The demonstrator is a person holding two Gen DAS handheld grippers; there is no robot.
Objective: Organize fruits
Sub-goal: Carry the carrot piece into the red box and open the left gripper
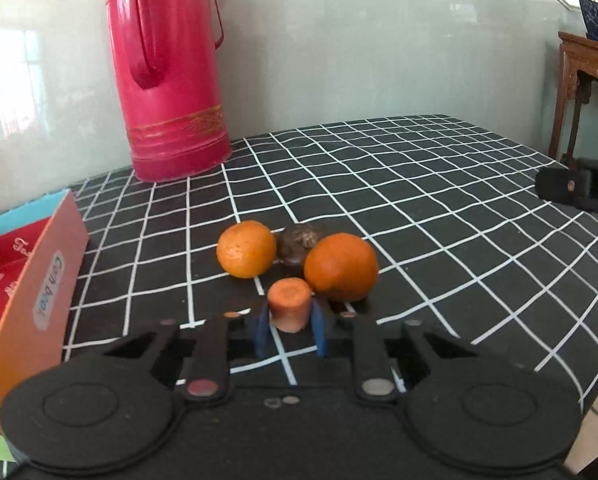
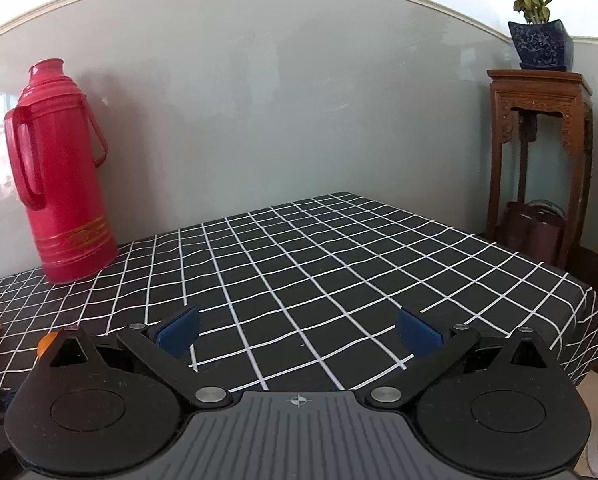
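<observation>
Between the narrow jaws of the left gripper, a carrot stub is pinched low on the tabletop, touching the right orange. The short, tapered piece could slip or twist when lifted and nudge that orange rolling. The right gripper hangs wide and empty.
</observation>
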